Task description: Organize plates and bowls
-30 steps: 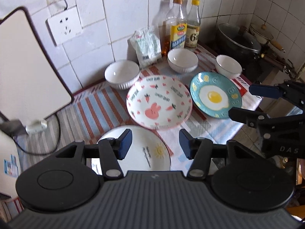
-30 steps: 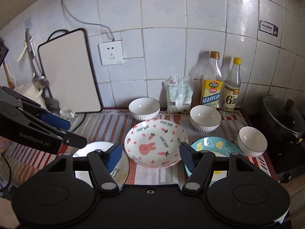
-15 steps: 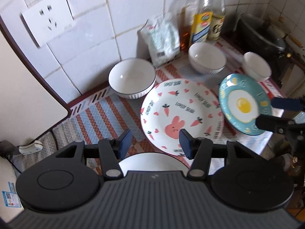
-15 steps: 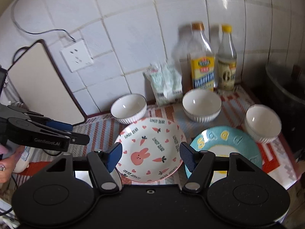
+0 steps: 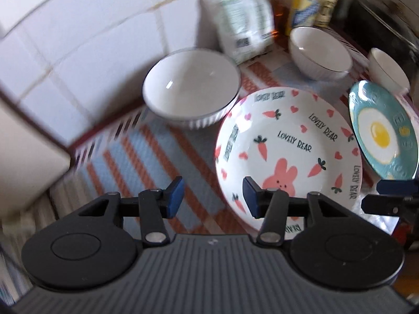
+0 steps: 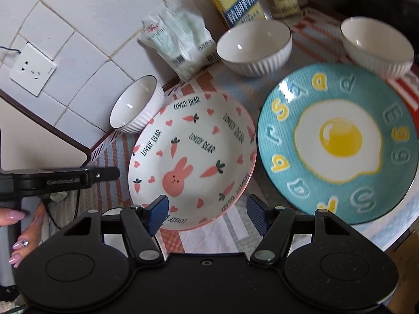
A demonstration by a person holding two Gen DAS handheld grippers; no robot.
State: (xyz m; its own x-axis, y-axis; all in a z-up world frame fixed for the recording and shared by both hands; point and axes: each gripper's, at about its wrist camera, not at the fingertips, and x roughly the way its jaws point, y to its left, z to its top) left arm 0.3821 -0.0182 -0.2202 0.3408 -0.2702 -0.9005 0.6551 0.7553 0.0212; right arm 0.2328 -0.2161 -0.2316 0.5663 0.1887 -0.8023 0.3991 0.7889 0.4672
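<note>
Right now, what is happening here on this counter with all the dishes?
A person is sorting dishes with two hand-held grippers. Both the left gripper and the right gripper have open jaws and hold nothing. They hover near the rabbit plate, which lies flat on the striped mat. The egg plate sits beside it, and three white bowls stand separately behind. Nothing is stacked yet.

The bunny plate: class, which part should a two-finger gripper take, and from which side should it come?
Probably the near rim of the bunny plate, approached from the front. The plate is shallow and wide, so only its raised edge fits between two fingers. A bowl crowds the far left and the egg plate the right; the open right gripper already faces the near edge.
</note>
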